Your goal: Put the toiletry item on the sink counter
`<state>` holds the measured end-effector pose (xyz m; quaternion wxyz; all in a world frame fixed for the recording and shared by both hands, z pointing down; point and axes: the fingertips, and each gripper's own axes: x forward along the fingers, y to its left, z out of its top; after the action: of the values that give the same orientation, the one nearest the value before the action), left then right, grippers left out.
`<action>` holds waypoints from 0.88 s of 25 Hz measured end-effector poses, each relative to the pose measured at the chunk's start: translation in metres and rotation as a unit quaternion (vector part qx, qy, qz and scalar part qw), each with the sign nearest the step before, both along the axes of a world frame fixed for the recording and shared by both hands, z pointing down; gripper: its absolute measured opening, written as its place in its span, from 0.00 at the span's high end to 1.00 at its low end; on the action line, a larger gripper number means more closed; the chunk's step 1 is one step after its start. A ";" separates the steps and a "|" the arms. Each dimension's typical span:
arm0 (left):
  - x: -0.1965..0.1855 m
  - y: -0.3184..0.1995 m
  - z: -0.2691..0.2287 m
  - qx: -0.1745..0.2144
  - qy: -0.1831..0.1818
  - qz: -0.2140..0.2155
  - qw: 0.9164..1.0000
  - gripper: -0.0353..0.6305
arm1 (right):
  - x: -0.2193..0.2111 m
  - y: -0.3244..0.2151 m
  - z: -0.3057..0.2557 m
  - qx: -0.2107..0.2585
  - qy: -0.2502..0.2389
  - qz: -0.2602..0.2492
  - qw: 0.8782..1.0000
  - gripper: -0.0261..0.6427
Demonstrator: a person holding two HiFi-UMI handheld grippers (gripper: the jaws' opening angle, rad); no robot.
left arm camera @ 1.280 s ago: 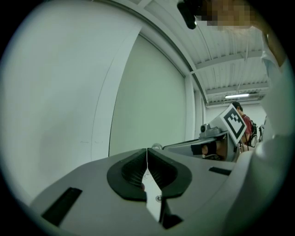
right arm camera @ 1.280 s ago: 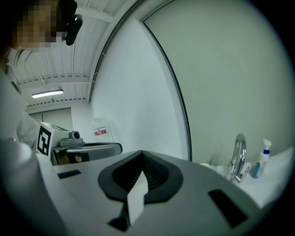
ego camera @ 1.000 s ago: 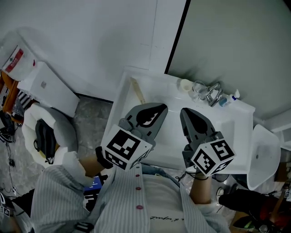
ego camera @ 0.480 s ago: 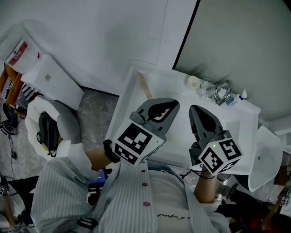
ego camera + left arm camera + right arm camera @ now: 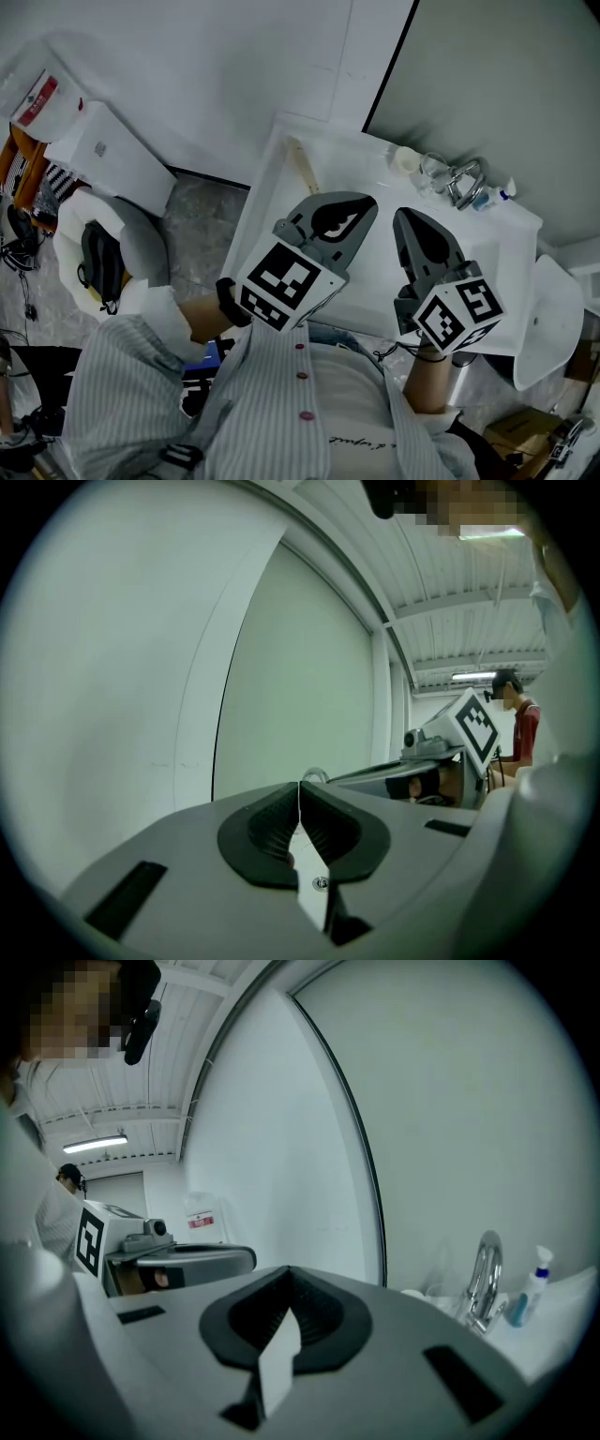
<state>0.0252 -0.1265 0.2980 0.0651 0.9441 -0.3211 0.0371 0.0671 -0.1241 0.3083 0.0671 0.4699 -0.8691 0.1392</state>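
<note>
Both grippers hover above the white sink counter [image 5: 281, 159], and neither holds anything. My left gripper [image 5: 368, 202] has its jaws pressed together, also plain in the left gripper view [image 5: 299, 791]. My right gripper [image 5: 405, 217] is shut too, its pads meeting in the right gripper view [image 5: 286, 1277]. At the counter's back, near the faucet [image 5: 466, 183], stands a small blue-and-white bottle [image 5: 489, 197], seen in the right gripper view as the bottle [image 5: 532, 1286]. A pale cup [image 5: 406, 159] and a clear glass [image 5: 433, 170] stand left of the faucet. A thin pale stick [image 5: 303, 170] lies along the counter's left side.
A toilet [image 5: 103, 267] with a white tank [image 5: 108, 155] stands left of the sink. A white bin [image 5: 548, 314] sits at the right. A dark vertical frame edge [image 5: 389, 66] runs down the wall behind the sink. Each gripper shows in the other's view.
The head view has shifted, so the sink and both grippers sit a little further right and lower in the picture. Both grippers stayed shut and close together.
</note>
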 end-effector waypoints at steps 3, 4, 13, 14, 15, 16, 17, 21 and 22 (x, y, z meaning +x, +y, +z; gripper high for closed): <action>-0.003 0.001 0.001 -0.001 0.002 -0.001 1.000 0.92 | -0.005 0.000 0.002 -0.002 0.004 -0.003 1.000 0.95; -0.004 0.000 0.001 -0.002 0.003 -0.001 1.000 0.92 | -0.007 0.000 0.002 -0.003 0.006 -0.005 1.000 0.95; -0.012 0.001 0.005 -0.006 0.001 -0.004 1.000 0.92 | -0.017 -0.001 0.012 -0.014 0.010 -0.013 1.000 0.95; -0.013 0.001 0.006 -0.006 0.001 -0.004 1.000 0.92 | -0.018 -0.001 0.013 -0.015 0.010 -0.013 1.000 0.95; -0.014 0.001 0.007 -0.006 0.000 -0.005 1.000 0.92 | -0.019 -0.001 0.014 -0.015 0.010 -0.013 1.000 0.95; -0.015 0.001 0.007 -0.007 0.000 -0.006 1.000 0.92 | -0.019 -0.001 0.014 -0.016 0.010 -0.013 1.000 0.95; -0.015 0.001 0.008 -0.007 0.000 -0.007 1.000 0.92 | -0.019 -0.001 0.015 -0.016 0.009 -0.014 1.000 0.95; -0.015 0.000 0.009 -0.010 0.002 -0.008 1.000 0.92 | -0.021 -0.002 0.016 -0.019 0.009 -0.016 1.000 0.95; -0.015 0.000 0.009 -0.010 0.002 -0.008 1.000 0.92 | -0.021 -0.002 0.016 -0.020 0.009 -0.016 1.000 0.95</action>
<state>0.0098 -0.1270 0.3068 0.0755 0.9409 -0.3279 0.0381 0.0459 -0.1260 0.3244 0.0862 0.4560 -0.8728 0.1510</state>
